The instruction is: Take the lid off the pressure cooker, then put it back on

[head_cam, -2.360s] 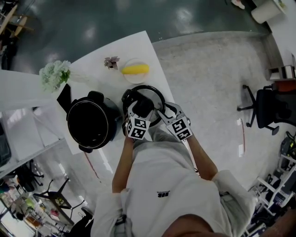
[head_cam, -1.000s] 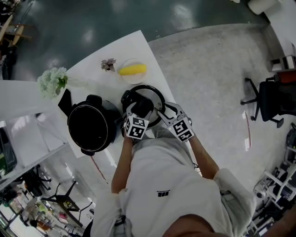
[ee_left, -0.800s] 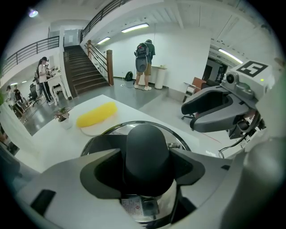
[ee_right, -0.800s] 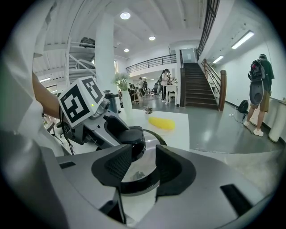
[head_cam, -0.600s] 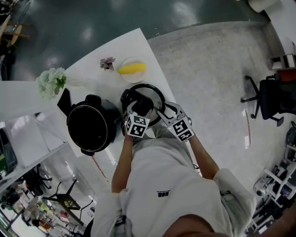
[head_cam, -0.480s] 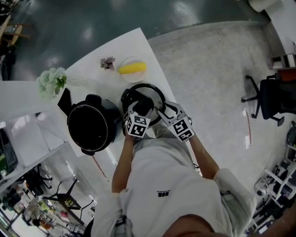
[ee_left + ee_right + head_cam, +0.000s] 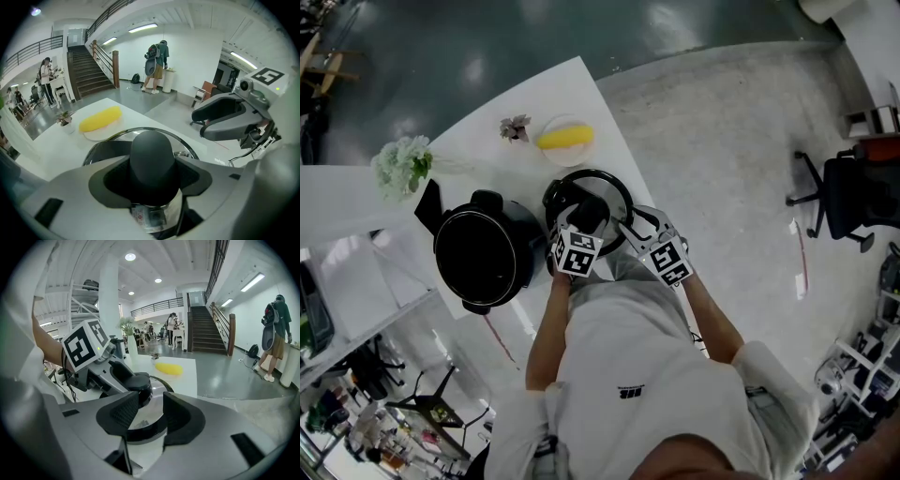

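Note:
The open black pressure cooker pot [image 7: 478, 251] stands on the white table [image 7: 478, 141]. Its round lid [image 7: 614, 192] lies flat to the pot's right, near the table's front edge. My left gripper [image 7: 586, 217] comes down on the lid's middle. Its jaws have just been closing, and its pads now press both sides of the black knob [image 7: 152, 159]. My right gripper [image 7: 150, 416] hovers at the lid's near right rim [image 7: 140, 434]. It is open, and a narrow gap shows between its pads with nothing in it.
A yellow object on a white plate [image 7: 565, 138] sits behind the lid, with a small potted plant [image 7: 514, 127] beside it. White flowers [image 7: 401, 161] stand at the table's left. An office chair [image 7: 853, 202] is on the floor, far right.
Both hands, the lid and the pot keep their places. Only the head view drifts slightly.

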Demonstrator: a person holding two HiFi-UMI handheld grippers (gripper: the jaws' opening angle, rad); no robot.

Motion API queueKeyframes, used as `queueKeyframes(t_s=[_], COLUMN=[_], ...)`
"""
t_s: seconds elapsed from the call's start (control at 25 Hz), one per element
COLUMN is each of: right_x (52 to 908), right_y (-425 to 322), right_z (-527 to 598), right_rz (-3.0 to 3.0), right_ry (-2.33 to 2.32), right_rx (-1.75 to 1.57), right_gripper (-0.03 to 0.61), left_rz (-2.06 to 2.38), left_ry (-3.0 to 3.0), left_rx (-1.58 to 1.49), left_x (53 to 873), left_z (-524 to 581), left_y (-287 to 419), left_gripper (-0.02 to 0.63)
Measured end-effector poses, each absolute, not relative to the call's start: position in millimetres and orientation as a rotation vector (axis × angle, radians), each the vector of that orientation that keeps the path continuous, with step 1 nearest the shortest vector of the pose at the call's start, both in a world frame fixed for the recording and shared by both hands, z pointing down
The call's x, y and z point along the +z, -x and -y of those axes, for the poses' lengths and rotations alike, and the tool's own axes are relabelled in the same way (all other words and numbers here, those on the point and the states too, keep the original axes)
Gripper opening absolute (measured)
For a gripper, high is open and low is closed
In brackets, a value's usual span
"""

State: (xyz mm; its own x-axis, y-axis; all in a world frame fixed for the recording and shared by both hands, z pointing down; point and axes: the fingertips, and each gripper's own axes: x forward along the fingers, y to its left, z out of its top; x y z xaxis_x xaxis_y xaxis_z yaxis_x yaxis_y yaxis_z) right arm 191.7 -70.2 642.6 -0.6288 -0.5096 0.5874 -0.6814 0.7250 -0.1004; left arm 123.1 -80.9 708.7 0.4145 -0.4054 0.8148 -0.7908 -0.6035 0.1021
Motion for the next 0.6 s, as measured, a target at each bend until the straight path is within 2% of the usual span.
queueKeyframes(t_s=[0.6], right_x=[618], right_y=[-196], right_z=[70], right_rz=[2.420], right_ry=[-0.946], right_rx=[0.389], right_gripper=[0.164], left_rz=[1.003], left_ry=[-2.265], left_rx=[1.029], left_x=[666], left_z=[81], left_y=[-132], left_gripper=[0.288])
